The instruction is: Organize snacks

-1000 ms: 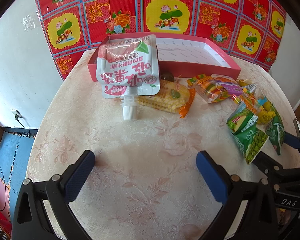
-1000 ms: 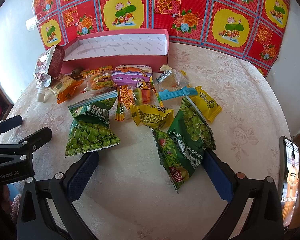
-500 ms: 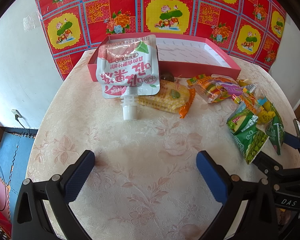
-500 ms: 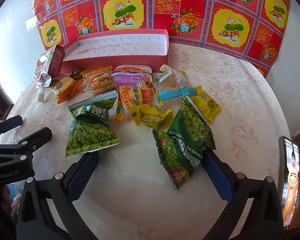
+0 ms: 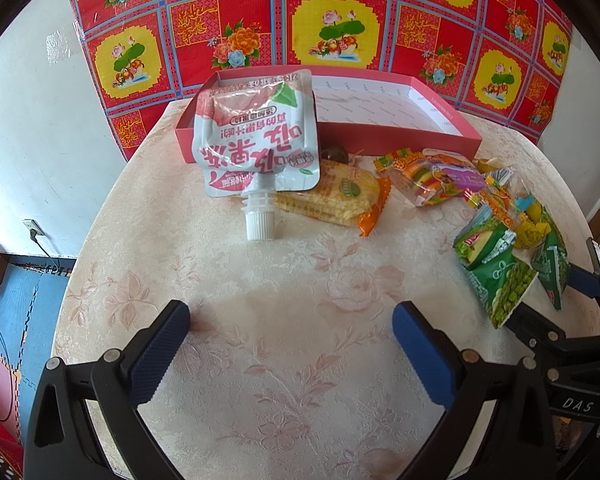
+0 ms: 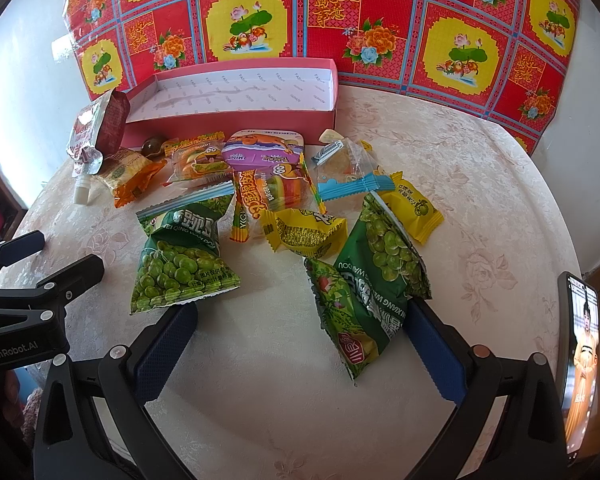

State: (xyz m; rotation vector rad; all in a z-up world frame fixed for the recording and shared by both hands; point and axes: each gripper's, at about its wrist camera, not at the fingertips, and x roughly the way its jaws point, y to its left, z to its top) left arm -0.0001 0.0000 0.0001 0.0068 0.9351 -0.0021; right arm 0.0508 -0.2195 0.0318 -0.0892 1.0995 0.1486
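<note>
A shallow pink box (image 5: 384,134) (image 6: 240,122) lies empty at the table's far side. A pink drink pouch (image 5: 256,136) (image 6: 96,130) leans on its front wall, cap down. An orange cracker pack (image 5: 336,198), gummy packs (image 6: 256,176), yellow candy packs (image 6: 302,230) and green pea bags (image 6: 182,262) (image 6: 374,276) lie in front of the box. My left gripper (image 5: 290,344) is open and empty, well short of the pouch. My right gripper (image 6: 300,344) is open and empty, with a pea bag just ahead of each finger.
The round table (image 5: 284,380) has a floral cloth. A red patterned cloth (image 6: 340,20) hangs behind the box. A phone (image 6: 580,356) stands at the right table edge. The left gripper shows in the right wrist view (image 6: 32,280).
</note>
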